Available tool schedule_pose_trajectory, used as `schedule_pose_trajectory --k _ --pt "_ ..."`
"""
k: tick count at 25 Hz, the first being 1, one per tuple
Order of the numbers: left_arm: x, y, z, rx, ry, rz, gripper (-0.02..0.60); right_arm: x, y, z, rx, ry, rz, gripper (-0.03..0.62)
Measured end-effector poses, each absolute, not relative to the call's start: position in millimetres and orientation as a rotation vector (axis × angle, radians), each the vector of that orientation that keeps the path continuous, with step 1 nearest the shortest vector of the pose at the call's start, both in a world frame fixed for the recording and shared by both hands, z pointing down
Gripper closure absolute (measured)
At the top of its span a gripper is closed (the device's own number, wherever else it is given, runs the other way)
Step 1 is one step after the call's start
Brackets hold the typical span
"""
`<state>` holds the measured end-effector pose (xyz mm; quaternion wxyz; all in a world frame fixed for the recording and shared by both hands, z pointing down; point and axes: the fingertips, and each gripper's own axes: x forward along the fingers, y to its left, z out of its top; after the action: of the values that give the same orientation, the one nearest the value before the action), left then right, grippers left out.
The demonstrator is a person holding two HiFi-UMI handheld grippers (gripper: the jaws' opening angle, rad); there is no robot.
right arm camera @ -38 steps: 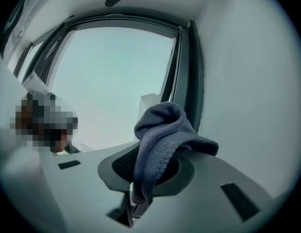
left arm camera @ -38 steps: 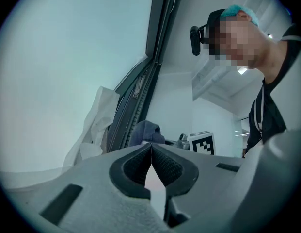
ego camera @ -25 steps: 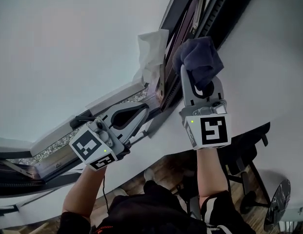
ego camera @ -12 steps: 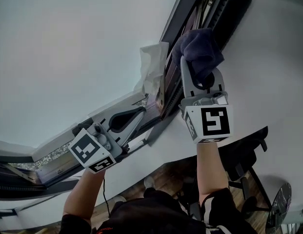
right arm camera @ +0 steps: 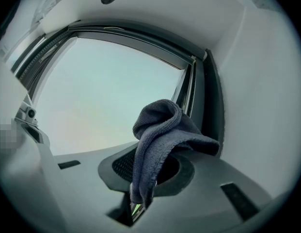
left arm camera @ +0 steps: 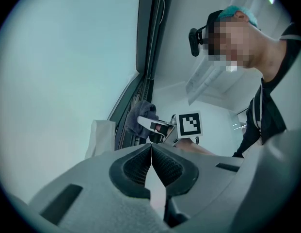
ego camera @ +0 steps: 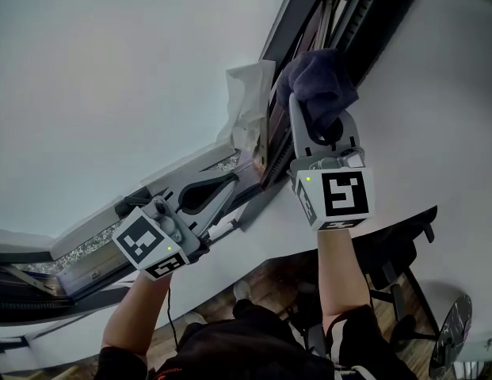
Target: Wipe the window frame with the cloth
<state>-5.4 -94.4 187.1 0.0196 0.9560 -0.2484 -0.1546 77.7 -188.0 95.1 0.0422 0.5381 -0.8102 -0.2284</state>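
Wiping the frame [ego camera: 341, 6]: your right gripper [ego camera: 321, 129] is clamping the cloth [ego camera: 318, 81], pressing it against the upright rail. Your left gripper [ego camera: 204, 196] is resting closed and empty by the frame's lower corner. Next, you are probably sliding the cloth along the rail.

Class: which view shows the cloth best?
Right gripper view: the cloth fills the foreground, clamped in its jaws. Head view shows it bunched at the window frame; left gripper view, small and distant.

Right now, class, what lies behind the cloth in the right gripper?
The dark window frame runs up behind the cloth, with glass beside it. The stretch of frame directly behind the cloth is hidden.
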Motion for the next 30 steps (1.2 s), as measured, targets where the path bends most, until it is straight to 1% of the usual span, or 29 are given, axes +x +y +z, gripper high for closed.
schedule_pose_trajectory --k 30 --pt "-8.2 -98.8 249.4 2.86 -0.764 -0.37 0.56 88.6 -206.8 199.1 1.678 -2.451 -0.407 0.542"
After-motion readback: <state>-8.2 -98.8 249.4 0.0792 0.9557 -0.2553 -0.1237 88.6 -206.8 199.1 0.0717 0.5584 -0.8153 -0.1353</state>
